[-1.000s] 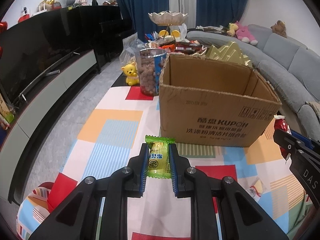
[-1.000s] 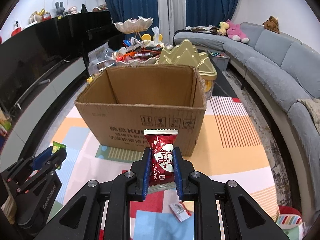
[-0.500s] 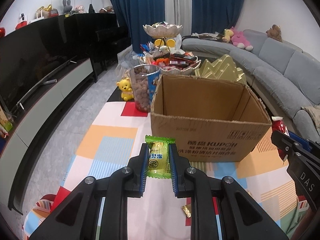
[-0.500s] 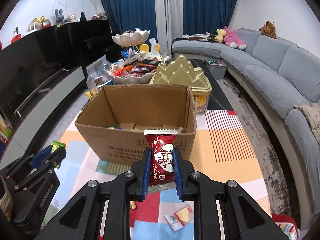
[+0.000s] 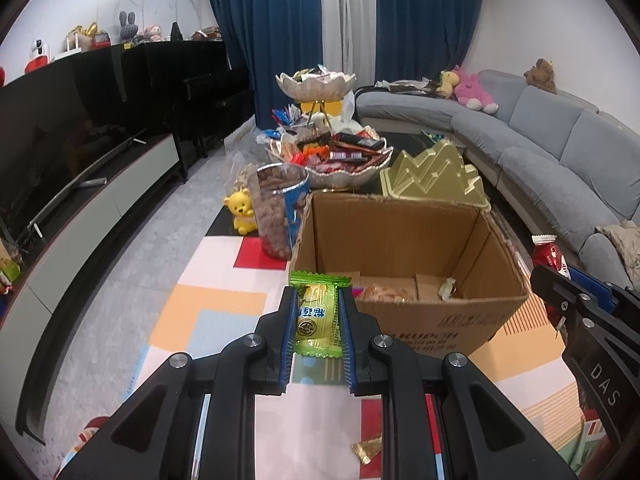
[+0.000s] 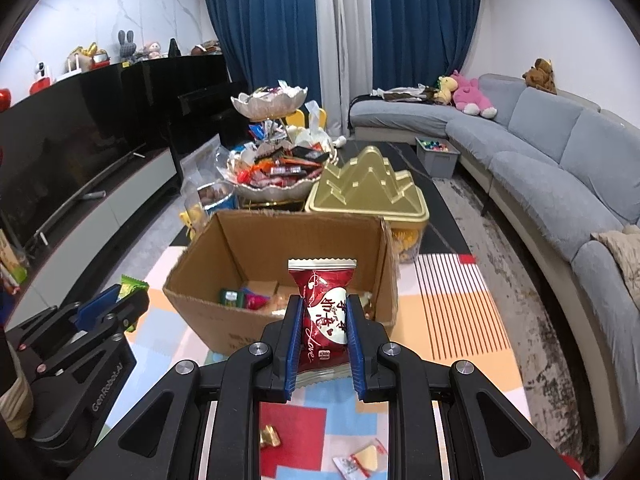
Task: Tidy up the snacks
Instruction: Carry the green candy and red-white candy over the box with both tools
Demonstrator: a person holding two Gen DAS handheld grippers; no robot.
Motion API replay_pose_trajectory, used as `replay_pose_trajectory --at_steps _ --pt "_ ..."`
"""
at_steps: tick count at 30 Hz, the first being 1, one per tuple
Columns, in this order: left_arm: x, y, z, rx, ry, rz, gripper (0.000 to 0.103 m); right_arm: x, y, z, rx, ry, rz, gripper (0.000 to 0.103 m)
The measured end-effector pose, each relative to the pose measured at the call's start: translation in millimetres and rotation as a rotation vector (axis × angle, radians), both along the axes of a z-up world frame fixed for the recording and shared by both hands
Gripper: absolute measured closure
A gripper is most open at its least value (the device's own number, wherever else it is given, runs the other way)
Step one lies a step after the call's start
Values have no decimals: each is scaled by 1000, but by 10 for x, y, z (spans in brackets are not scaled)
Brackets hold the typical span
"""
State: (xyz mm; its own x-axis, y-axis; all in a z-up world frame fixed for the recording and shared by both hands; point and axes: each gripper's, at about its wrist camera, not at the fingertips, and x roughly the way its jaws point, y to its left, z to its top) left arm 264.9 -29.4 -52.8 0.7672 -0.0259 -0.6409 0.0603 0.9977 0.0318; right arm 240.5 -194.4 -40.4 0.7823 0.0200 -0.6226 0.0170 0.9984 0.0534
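My left gripper (image 5: 318,300) is shut on a green and yellow snack packet (image 5: 318,318), held above the table just in front of the open cardboard box (image 5: 460,320). My right gripper (image 6: 323,304) is shut on a red snack packet (image 6: 324,312) with a white heart, held before the same box (image 6: 224,332). Several small snacks lie on the box floor (image 6: 248,298). Each gripper shows in the other's view: the right one at the right edge (image 5: 560,288), the left one at the lower left (image 6: 120,300).
Behind the box stand a tub of brown balls (image 5: 278,210), a yellow bear figure (image 5: 242,216), a gold mountain-shaped tin (image 6: 368,188) and a tiered bowl of sweets (image 6: 272,180). Loose wrapped candies (image 6: 360,460) lie on the colourful tablecloth below me. A grey sofa (image 6: 560,184) runs along the right.
Both grippers have risen with their packets, so I now look down into the box and see the snacks on its floor. Both stay shut.
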Motion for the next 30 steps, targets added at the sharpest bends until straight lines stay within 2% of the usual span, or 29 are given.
replay_pose_trajectory --at_steps 19,30 --pt "399 -58 110 -10 -5 -35 82 366 10 109 -6 -11 19 81" --pt "671 -133 86 0 -4 -59 82 628 -21 55 -11 6 23 81"
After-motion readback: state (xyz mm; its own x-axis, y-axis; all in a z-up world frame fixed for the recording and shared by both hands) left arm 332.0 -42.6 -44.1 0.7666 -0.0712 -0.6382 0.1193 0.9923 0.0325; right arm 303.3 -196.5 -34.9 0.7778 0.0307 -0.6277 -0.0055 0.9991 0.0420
